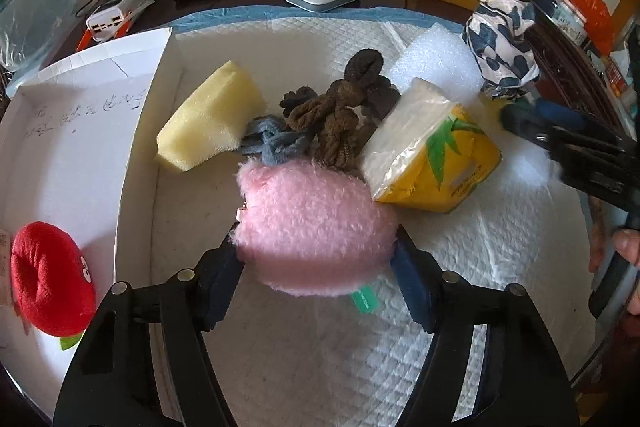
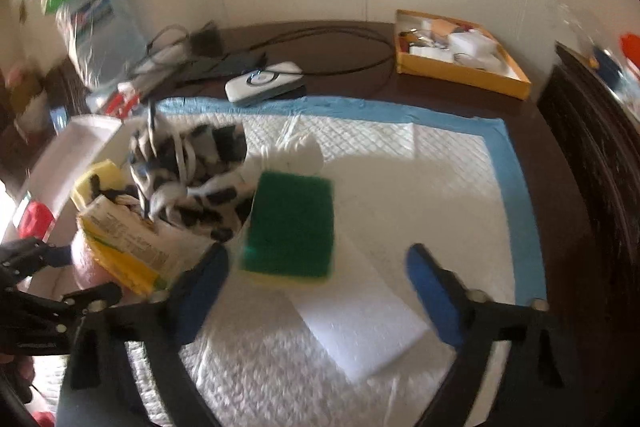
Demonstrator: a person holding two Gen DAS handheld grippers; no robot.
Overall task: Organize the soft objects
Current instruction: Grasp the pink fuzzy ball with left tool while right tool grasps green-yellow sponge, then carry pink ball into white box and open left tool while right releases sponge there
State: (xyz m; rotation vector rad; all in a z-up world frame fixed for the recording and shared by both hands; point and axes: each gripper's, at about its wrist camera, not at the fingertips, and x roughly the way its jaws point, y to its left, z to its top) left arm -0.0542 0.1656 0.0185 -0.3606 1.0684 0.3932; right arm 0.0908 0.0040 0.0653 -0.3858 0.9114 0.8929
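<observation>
A pink plush toy (image 1: 316,227) sits on the white quilted pad (image 1: 500,259), pressed between the blue pads of the left gripper (image 1: 316,251). The right gripper (image 2: 316,291) hangs open and empty just over a green sponge (image 2: 292,227) on the pad. In the white box (image 1: 80,147) lies a red plush toy (image 1: 48,279); the orange tray (image 2: 464,75) holds small odds and ends.

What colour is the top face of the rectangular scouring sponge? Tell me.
Dark green on the rectangular scouring sponge, over a yellow base; the right wrist view shows it best.
</observation>
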